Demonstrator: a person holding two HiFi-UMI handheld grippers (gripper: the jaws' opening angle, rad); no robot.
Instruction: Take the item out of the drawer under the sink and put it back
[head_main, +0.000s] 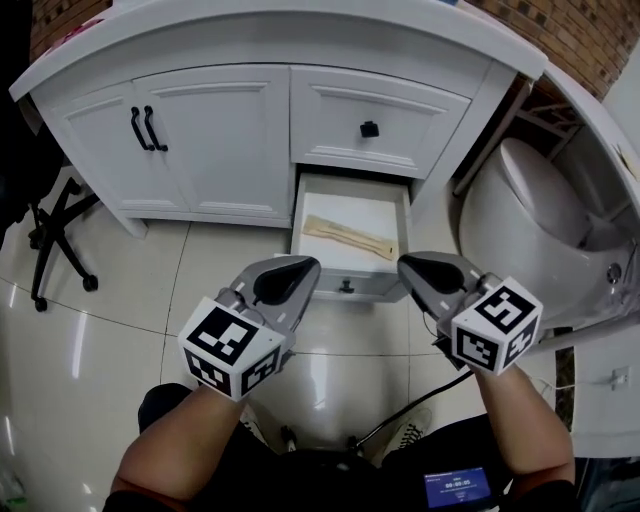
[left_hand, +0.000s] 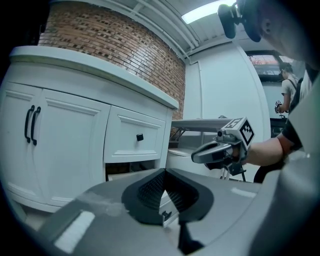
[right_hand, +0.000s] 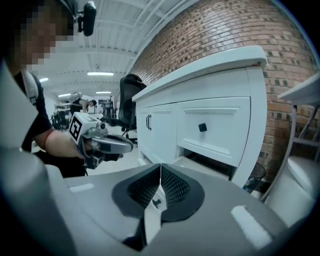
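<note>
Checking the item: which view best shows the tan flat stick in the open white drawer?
Head view: it looks down into the white drawer, showing the tan flat stick whole. Neither gripper view shows it.

We look down on a white panelled wooden vanity cabinet (head_main: 215, 140) with a curved white countertop (head_main: 300, 30) and black bar handles (head_main: 148, 128). It stands against a red brick wall (head_main: 585, 45). The glossy cream tiled floor (head_main: 100, 340) mirrors the light. A black wheeled office chair (head_main: 57, 222) stands at the left, and a white porcelain toilet (head_main: 530, 215) sits just right of the cabinet. In the left gripper view, a long fluorescent ceiling lamp (left_hand: 205, 12) glows overhead.
</note>
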